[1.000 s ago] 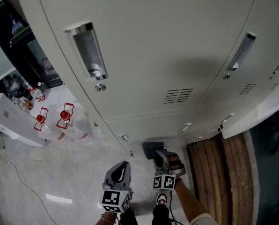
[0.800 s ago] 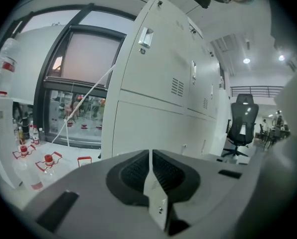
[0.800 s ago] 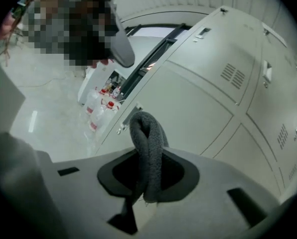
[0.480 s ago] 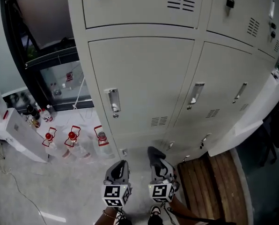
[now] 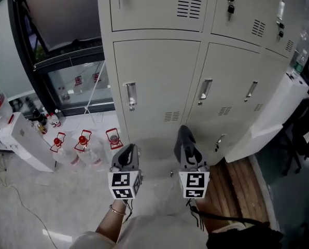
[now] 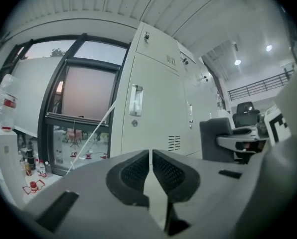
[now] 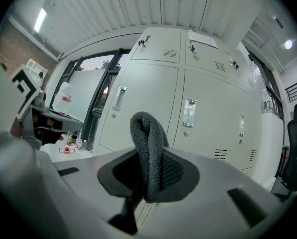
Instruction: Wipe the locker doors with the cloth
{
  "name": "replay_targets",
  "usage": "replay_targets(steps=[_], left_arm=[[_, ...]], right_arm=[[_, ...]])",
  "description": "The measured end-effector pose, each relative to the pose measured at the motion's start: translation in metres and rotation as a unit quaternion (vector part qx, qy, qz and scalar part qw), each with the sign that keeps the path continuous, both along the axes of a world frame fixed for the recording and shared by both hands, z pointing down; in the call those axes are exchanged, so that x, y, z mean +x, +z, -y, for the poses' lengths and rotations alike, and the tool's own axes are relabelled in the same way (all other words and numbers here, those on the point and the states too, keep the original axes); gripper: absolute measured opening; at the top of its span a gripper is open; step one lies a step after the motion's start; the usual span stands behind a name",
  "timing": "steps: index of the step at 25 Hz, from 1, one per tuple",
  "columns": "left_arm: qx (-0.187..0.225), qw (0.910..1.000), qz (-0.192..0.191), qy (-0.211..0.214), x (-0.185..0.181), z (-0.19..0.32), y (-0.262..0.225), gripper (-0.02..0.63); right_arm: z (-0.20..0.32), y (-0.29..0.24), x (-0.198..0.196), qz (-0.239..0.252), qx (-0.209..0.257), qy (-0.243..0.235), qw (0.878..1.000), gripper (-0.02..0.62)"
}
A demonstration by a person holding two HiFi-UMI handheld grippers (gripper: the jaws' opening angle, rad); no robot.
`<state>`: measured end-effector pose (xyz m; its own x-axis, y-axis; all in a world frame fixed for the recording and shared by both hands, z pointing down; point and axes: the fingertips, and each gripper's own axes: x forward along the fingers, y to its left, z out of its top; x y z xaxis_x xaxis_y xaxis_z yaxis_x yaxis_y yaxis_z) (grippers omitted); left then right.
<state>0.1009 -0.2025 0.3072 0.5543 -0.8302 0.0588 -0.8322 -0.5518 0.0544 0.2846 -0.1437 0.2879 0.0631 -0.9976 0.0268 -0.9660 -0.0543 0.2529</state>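
Observation:
Beige metal locker doors (image 5: pixel 154 82) fill the upper part of the head view, each with a recessed handle (image 5: pixel 130 95) and vent slots. My right gripper (image 5: pixel 188 152) is shut on a folded dark grey cloth (image 5: pixel 184 137) and hangs well short of the doors. In the right gripper view the cloth (image 7: pixel 148 143) sticks up between the jaws, in front of two lower locker doors (image 7: pixel 208 128). My left gripper (image 5: pixel 127 153) sits beside it, shut with nothing in it (image 6: pixel 151 169). It faces the leftmost locker door (image 6: pixel 148 118).
Water bottles with red handles (image 5: pixel 83 140) stand on the floor at the left beside a white box (image 5: pixel 25 144). A dark-framed window (image 5: pixel 66 19) lies left of the lockers. A white panel (image 5: pixel 268 118) leans at the right above wooden boards (image 5: pixel 242 185).
The head view has drawn back from the lockers, so more doors and upper rows show. Both grippers sit higher and farther apart in the view. The cloth stays in the right gripper.

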Motion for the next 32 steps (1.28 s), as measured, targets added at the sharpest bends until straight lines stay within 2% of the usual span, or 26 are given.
replay_targets(steps=[7,11,15,21,28,32], left_arm=[[0.002,0.9998,0.016,0.009,0.009,-0.010,-0.019,0.023],[0.028,0.9995,0.014,0.008,0.013,-0.006,-0.026,0.023],[0.005,0.9999,-0.003,0.010,0.015,-0.008,-0.027,0.023],[-0.011,0.9999,-0.002,0.000,0.008,-0.007,-0.018,0.023],[0.010,0.9998,0.017,-0.008,0.003,-0.007,-0.020,0.023],[0.020,0.9996,0.012,-0.015,-0.001,-0.005,-0.019,0.023]], right_arm=[[-0.010,-0.011,0.017,0.025,0.011,0.029,0.999,0.067],[-0.010,-0.012,0.018,0.040,0.003,0.026,0.999,0.066],[-0.013,-0.015,0.019,0.039,0.000,0.028,0.999,0.058],[-0.013,-0.012,0.020,0.052,-0.008,0.027,0.998,0.058],[-0.009,-0.011,0.016,0.054,-0.010,0.020,0.998,0.057],[-0.008,-0.011,0.014,0.055,-0.010,0.019,0.998,0.058]])
